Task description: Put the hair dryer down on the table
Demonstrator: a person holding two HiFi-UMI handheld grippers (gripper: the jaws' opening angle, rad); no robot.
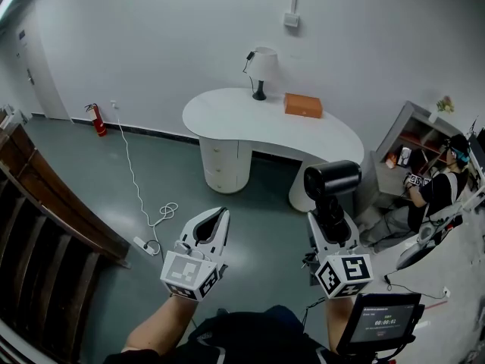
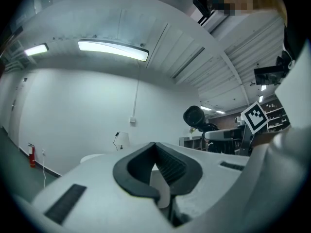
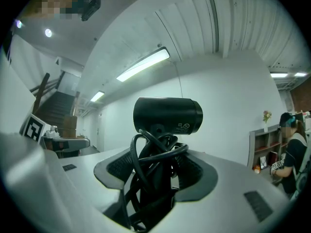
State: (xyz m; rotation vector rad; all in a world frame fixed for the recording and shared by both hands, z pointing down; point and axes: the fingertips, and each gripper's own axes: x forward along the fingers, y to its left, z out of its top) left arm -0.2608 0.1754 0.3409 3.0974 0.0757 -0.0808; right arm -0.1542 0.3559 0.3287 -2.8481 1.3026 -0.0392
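A black hair dryer (image 1: 332, 180) stands upright in my right gripper (image 1: 331, 226), which is shut on its handle. Its barrel (image 3: 167, 115) points sideways above the jaws, and its black cord (image 3: 153, 164) is bundled around the handle between the pads. My left gripper (image 1: 211, 226) is held beside it at the left, shut with nothing in it; its dark pads (image 2: 163, 166) meet. The white curved table (image 1: 273, 127) lies ahead, well beyond both grippers. Both grippers hover over the grey floor.
On the table stand a white lamp (image 1: 261, 70) and an orange box (image 1: 303, 105). A white cable and power strip (image 1: 148, 245) lie on the floor at left, near a red fire extinguisher (image 1: 97, 120). A seated person (image 1: 439, 192) and shelves (image 1: 413, 139) are at right. Wooden stairs (image 1: 45, 226) border the left.
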